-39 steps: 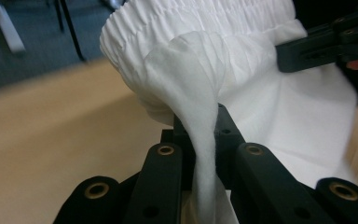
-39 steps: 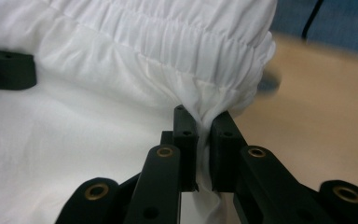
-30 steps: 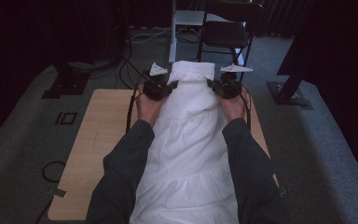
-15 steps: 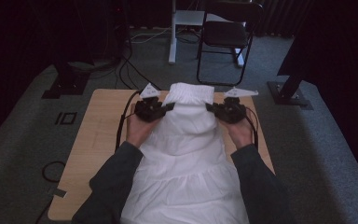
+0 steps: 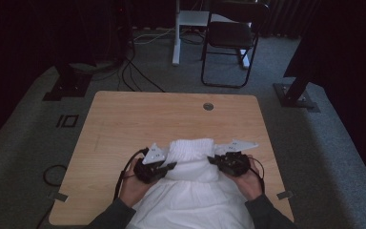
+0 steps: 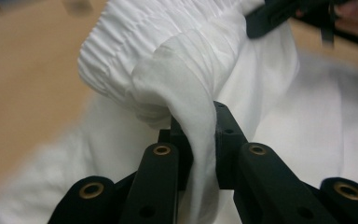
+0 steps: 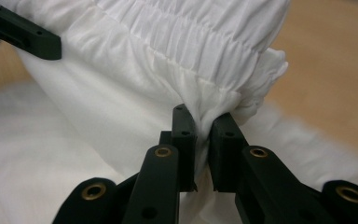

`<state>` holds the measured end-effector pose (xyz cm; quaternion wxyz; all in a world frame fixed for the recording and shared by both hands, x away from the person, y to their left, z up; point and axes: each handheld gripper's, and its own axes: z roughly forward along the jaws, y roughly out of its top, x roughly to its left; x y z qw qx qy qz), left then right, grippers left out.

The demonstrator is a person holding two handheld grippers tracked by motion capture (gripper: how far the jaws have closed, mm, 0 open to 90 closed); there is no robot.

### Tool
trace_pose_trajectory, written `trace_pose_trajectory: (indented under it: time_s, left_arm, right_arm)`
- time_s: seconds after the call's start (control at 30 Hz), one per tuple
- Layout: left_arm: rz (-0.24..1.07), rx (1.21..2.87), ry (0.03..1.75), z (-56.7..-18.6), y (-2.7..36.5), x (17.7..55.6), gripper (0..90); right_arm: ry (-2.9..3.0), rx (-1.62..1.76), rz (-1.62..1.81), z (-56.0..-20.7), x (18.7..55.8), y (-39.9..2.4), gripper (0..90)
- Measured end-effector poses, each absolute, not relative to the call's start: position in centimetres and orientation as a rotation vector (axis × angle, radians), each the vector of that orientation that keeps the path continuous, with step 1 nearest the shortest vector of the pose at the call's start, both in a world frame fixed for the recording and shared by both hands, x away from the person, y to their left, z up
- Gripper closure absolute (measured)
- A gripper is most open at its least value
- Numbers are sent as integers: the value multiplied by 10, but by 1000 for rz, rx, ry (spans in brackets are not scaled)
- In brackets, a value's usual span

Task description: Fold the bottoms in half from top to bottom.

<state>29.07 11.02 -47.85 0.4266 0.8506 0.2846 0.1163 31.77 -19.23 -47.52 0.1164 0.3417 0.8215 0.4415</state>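
A white garment (image 5: 193,191) with a gathered elastic band (image 5: 191,145) lies on the near half of the wooden table (image 5: 138,119) and drapes toward the person. My left gripper (image 5: 170,166) is shut on the garment's left side just below the band; in the left gripper view a fold of white cloth (image 6: 200,135) is pinched between the black jaws. My right gripper (image 5: 212,160) is shut on the right side, where the cloth (image 7: 204,121) under the ruffled band (image 7: 205,42) is squeezed between the pads. The other gripper's jaw (image 7: 25,35) shows at upper left there.
A round grommet hole (image 5: 208,106) sits near the table's far edge. Beyond the table stand a black chair (image 5: 231,38), a white post (image 5: 176,33) and cables on the grey carpet (image 5: 138,62). Dark stand bases (image 5: 295,95) flank the table.
Both grippers have come down and toward the person, pulling the garment's banded top from the far edge of the table to the near half. The cloth now lies low on the tabletop.
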Motion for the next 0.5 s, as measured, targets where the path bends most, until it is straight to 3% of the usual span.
trace_pose_trajectory:
  time_s: [0.07,0.17,0.27,0.5]
  left_arm:
    - [163,2191,784,-514,106,285,826]
    - [134,2284,818,-543,99,283,827]
    - [96,2242,832,-548,102,287,829]
    - [133,2255,845,-547,98,296,828]
  right_arm:
    - [2480,1022,1194,-505,314,-187,817]
    - [2543,1036,1092,-528,313,-179,817]
    - [2552,999,970,-545,311,-169,814]
    - [2562,1023,946,-544,321,-167,815]
